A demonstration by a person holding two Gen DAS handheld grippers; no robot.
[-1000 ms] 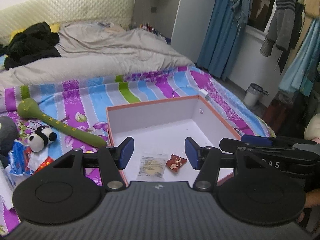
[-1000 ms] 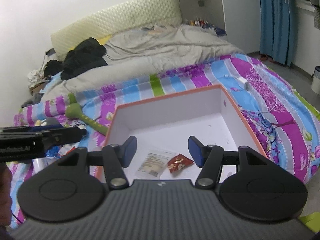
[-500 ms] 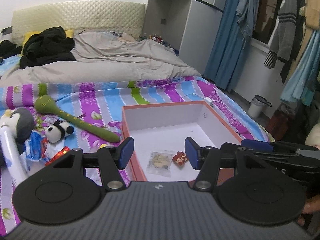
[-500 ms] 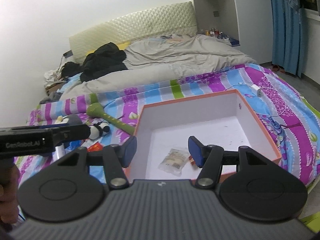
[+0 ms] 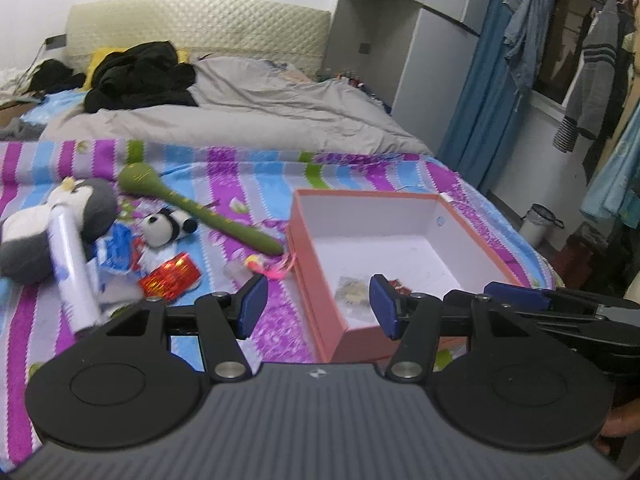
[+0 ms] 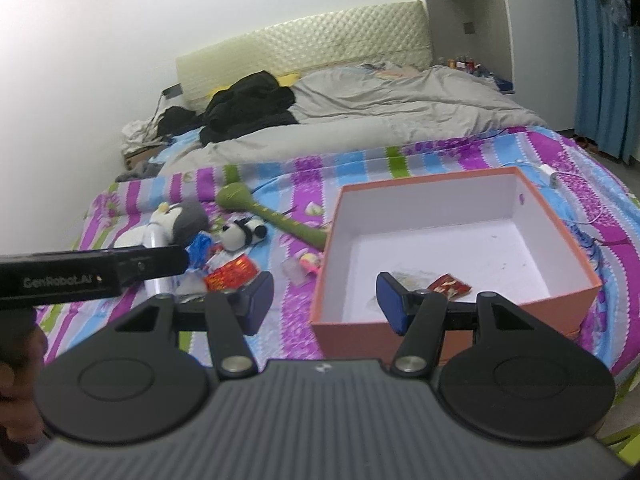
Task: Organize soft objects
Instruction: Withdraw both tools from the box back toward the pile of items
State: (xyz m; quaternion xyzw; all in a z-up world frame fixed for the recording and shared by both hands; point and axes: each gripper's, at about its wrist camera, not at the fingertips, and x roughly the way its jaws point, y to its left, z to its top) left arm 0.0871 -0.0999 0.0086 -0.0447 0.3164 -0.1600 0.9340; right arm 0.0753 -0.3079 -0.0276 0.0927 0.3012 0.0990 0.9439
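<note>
Both grippers, left gripper (image 5: 316, 306) and right gripper (image 6: 323, 302), hang half-open and empty; centre one over the panda (image 5: 168, 230) near the bed's left edge before closing.

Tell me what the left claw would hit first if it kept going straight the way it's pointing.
Probably the near left corner of the orange box. The open left claw straddles that wall, with the striped bedspread just left of it. Depth is hard to judge.

Panda plush (image 5: 166, 229) lies beside penguin plush (image 5: 60, 224), outside box (image 5: 312, 264).
</note>
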